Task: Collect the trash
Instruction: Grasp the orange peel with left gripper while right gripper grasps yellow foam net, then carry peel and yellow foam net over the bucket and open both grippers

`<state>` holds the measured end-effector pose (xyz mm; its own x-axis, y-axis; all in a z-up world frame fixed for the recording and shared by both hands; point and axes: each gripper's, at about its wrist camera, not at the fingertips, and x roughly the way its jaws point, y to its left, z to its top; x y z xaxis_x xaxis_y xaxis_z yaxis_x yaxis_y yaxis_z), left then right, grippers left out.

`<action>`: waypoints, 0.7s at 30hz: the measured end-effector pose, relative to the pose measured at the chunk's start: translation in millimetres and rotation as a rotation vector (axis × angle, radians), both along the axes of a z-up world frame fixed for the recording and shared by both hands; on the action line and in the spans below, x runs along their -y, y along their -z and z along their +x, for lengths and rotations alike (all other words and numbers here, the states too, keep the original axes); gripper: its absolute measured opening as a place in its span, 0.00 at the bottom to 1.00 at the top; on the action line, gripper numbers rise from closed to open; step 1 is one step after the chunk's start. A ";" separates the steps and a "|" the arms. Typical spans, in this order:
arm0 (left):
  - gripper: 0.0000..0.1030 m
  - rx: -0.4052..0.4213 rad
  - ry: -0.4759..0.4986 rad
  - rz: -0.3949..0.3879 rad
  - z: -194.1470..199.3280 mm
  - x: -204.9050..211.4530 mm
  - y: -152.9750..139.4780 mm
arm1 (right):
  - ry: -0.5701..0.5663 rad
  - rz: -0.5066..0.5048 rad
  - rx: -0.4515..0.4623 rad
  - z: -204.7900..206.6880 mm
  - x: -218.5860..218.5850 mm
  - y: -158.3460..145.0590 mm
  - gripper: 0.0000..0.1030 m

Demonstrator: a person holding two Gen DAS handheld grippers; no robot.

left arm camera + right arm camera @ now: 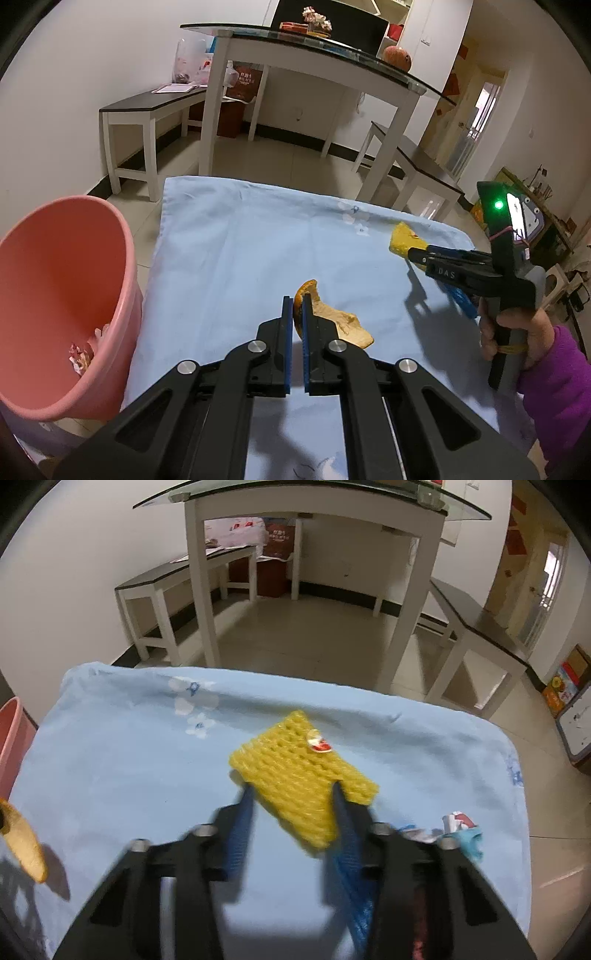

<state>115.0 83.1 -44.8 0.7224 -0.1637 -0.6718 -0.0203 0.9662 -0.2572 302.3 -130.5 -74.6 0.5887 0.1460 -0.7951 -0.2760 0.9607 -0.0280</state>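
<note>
Two pieces of trash are gripped at once, one per gripper. The left gripper (297,306) is clenched on a curled orange peel (332,317); its blue pads (286,332) pinch the peel's thick upper edge, and the rest of the peel trails off to the right over the light blue cloth (229,251). An edge grip is judged to have been chosen because the peel is thin and curved, so it offers little else for the pads to bite on.

The right gripper (293,794) is seen from its own camera with its jaws set on either side of a yellow foam net sleeve (299,775). In the left wrist view the same sleeve (404,238) is nipped at its near end by the closed jaw tips, so a grasp on the sleeve is recorded. Blur in the right wrist view leaves the pad contact there unclear. A small red and white sticker (319,744) is noted on the sleeve.

A pink bucket (122,236) stands tilted just beside the cloth's left edge, scraps already inside, its mouth turned toward the work area, presumably to ease dropping. A crumpled wrapper (458,827) lies on the cloth at the right, not yet collected.
</note>
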 end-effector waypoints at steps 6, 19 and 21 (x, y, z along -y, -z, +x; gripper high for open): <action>0.04 0.040 -0.007 0.001 -14.1 1.4 -12.9 | 0.009 0.112 -0.002 -19.9 15.6 -14.5 0.08; 0.04 0.119 -0.046 0.026 -56.6 -1.2 -44.7 | -0.131 0.466 -0.030 -112.9 5.2 -73.2 0.08; 0.04 0.128 -0.058 0.024 -63.9 -4.7 -48.3 | -0.153 0.488 -0.033 -119.3 0.4 -82.0 0.08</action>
<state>51.1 87.8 3.5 0.8102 -0.1041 -0.5769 -0.0451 0.9701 -0.2385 183.0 -130.8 7.4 0.5071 0.5874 -0.6307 -0.4073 0.8082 0.4253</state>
